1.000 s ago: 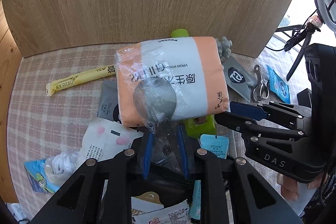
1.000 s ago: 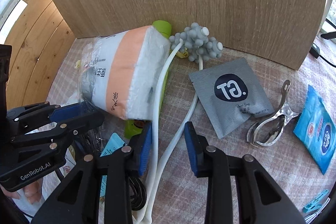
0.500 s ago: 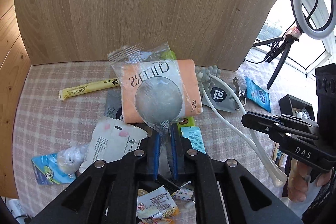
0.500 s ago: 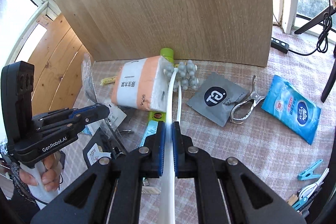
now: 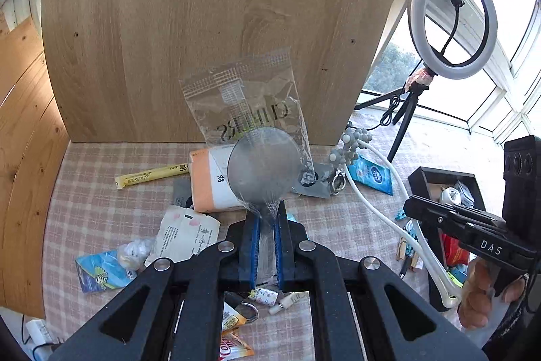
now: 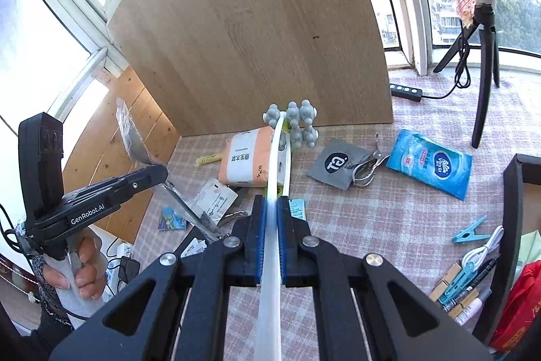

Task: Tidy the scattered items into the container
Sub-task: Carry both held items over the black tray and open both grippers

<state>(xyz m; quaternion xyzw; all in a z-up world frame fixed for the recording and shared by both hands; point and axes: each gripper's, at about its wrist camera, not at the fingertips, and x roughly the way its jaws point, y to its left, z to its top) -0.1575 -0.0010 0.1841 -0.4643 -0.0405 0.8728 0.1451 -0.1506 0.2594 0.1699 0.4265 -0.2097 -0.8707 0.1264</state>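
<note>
While both fisheye views share the checked desk point(image 5: 101, 192), each shows items the other lacks.

Left wrist view only: one ring light point(image 5: 453, 21) on a tripod; one yellow stick sachet point(image 5: 152, 175) shown lengthwise; one crumpled white paper sachet point(image 5: 184, 234).

Right wrist view only: one black power strip point(image 6: 405, 91); one loose blue plastic clothes peg point(image 6: 471, 233); one bundle of pens and pegs point(image 6: 465, 281) beside the container.

Held items, two:
- Left hand-held gripper point(image 5: 266, 227): blue pads pinched tight on the bottom seam of one clear crinkled plastic bag point(image 5: 250, 124) containing a flat grey disc; bag upright, raised clear of the desk.
- Right hand-held gripper point(image 6: 270, 230): pads clamped on the two thin white arms of one massager point(image 6: 294, 124), which ends in a cluster of grey knobbed balls; lifted off the desk.

Lying on the desk, in both views: one orange-and-white soft tissue pack point(image 6: 247, 159); one grey square foil pouch point(image 6: 338, 163) with a round black logo; one metal clip point(image 6: 367, 167) touching that pouch; one blue glossy wipes packet point(image 6: 431, 168).

Container point(image 5: 426, 181): one black rectangular box at the right edge of the desk, already holding small items, among them something red.
</note>
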